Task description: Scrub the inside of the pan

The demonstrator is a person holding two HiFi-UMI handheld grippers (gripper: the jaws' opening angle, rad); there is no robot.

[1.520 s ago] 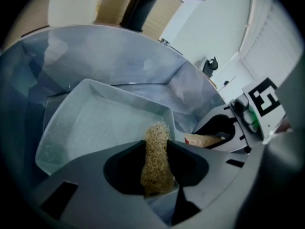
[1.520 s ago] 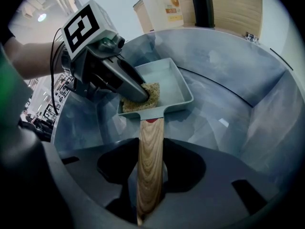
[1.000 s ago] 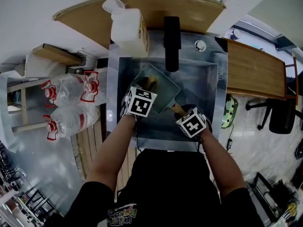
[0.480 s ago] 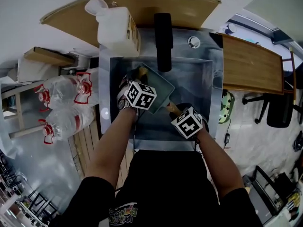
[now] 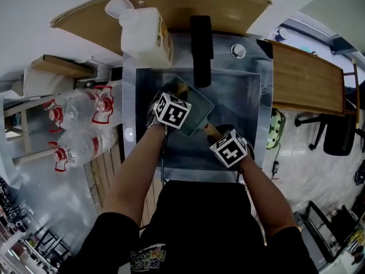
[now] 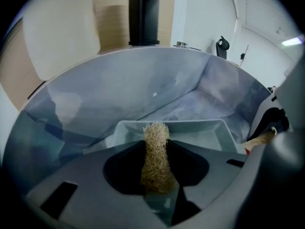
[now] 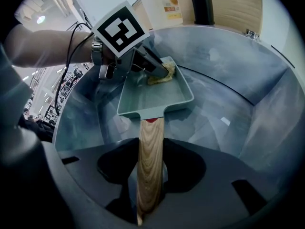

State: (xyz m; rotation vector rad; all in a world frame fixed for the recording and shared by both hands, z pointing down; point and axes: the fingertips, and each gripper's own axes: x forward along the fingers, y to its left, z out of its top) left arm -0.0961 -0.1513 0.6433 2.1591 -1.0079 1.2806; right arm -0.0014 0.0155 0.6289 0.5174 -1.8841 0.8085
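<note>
Two grips, left gripper clamping scrubber inside pan, right gripper clamping wooden handle, jug label unreadable.

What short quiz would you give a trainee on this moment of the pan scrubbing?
1. True or false: the right gripper is shut on the handle of the pan.
2. What does the left gripper hold? A scrubber; B bottle; C nothing.
3. Fill in: the pan is inside the ___.
Key: 1 true; 2 A; 3 sink.
</note>
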